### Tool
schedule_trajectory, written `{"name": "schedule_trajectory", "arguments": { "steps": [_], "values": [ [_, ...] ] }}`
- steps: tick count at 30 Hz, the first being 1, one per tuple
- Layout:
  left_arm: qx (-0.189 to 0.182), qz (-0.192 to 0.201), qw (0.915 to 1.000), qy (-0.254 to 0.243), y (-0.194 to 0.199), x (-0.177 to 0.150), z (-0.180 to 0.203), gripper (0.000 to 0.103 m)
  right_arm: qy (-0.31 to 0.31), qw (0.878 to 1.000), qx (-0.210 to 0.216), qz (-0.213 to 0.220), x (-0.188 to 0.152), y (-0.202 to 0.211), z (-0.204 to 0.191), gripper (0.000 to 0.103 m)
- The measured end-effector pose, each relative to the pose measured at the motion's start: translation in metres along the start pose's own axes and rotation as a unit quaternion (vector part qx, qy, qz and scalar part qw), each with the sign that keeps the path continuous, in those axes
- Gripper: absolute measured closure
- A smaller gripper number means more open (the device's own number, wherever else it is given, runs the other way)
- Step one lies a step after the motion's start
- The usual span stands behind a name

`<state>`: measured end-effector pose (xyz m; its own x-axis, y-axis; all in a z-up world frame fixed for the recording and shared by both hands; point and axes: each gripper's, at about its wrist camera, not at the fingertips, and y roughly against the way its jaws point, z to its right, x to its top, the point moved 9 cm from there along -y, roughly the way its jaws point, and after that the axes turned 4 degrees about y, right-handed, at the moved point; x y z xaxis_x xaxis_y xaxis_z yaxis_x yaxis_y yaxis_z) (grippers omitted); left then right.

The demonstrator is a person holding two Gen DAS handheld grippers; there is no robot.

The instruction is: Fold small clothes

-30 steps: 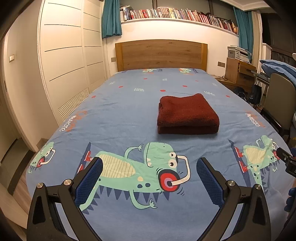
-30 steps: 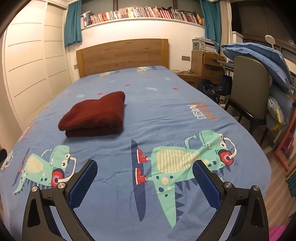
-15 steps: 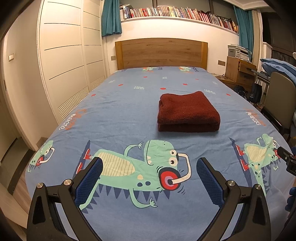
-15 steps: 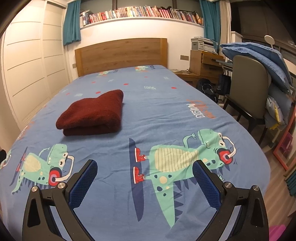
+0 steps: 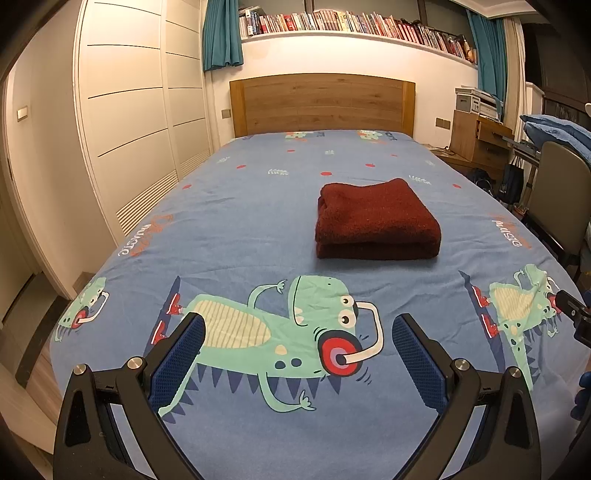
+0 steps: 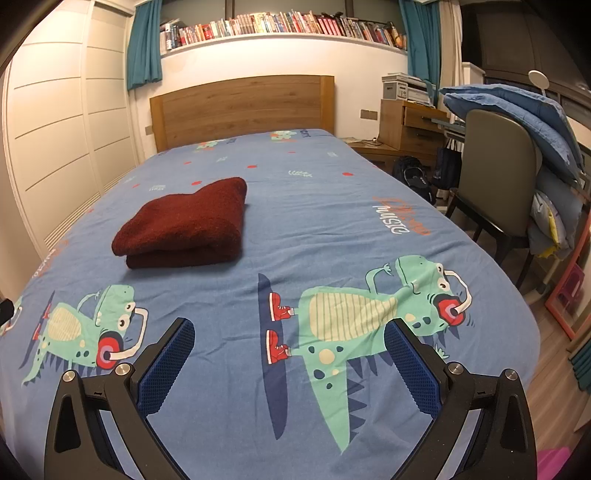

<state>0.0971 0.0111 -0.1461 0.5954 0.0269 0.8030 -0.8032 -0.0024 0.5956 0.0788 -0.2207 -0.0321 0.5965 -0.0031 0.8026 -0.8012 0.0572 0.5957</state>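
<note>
A bed (image 5: pixel 236 229) covered by a blue sheet printed with green cartoon dinosaurs fills both wrist views, its wooden headboard (image 5: pixel 321 103) standing against the far wall beneath a long shelf of books (image 5: pixel 354 27). White wardrobe doors (image 5: pixel 129 122) run along the bed's left side; a grey chair (image 6: pixel 495 184) draped with blue bedding stands off its right edge beside a wooden desk (image 6: pixel 410 125). A dark red garment (image 5: pixel 373 221), folded into a thick rectangular bundle, lies flat on the sheet near the middle of the bed, slightly toward the foot and well apart from every edge; in the right wrist view the same bundle (image 6: pixel 184 225) sits to the left, its folded layers facing the foot of the bed. The left hand-held gripper (image 5: pixel 297 358) hovers over the foot end above a dinosaur print, its blue-padded fingers (image 5: pixel 177 365) spread wide and grasping nothing. The right hand-held gripper (image 6: pixel 288 365) hovers likewise over the foot end nearer the bed's right edge, released, with only sheet between its fingers (image 6: pixel 412 369). Neither touches the garment. A dark part of the right tool shows at the right border of the left wrist view.
</note>
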Motion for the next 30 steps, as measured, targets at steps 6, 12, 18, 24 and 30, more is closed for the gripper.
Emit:
{"name": "schedule_trajectory", "arguments": {
  "steps": [6, 12, 18, 24, 30],
  "values": [
    [0.0, -0.001, 1.0, 0.0, -0.0013, -0.0013, -0.0001, 0.003, 0.001, 1.0, 0.0, 0.0, 0.0, 0.0, 0.0001, 0.0],
    [0.0, -0.001, 1.0, 0.0, -0.0012, -0.001, 0.0002, 0.003, 0.001, 1.0, 0.0, -0.001, -0.0005, -0.0008, 0.0002, 0.0],
    [-0.001, -0.002, 1.0, 0.0, -0.002, -0.0025, -0.0003, 0.003, 0.003, 1.0, 0.002, -0.004, -0.0066, -0.0035, -0.0015, 0.0],
    [0.0, -0.003, 1.0, 0.0, -0.0028, -0.0044, 0.0005, 0.003, 0.003, 1.0, 0.001, -0.005, -0.0065, -0.0035, -0.0018, 0.0],
    [-0.002, -0.002, 1.0, 0.002, -0.0017, -0.0047, 0.0, 0.003, 0.006, 1.0, 0.002, -0.005, -0.0054, -0.0049, -0.001, 0.0]
  ]
}}
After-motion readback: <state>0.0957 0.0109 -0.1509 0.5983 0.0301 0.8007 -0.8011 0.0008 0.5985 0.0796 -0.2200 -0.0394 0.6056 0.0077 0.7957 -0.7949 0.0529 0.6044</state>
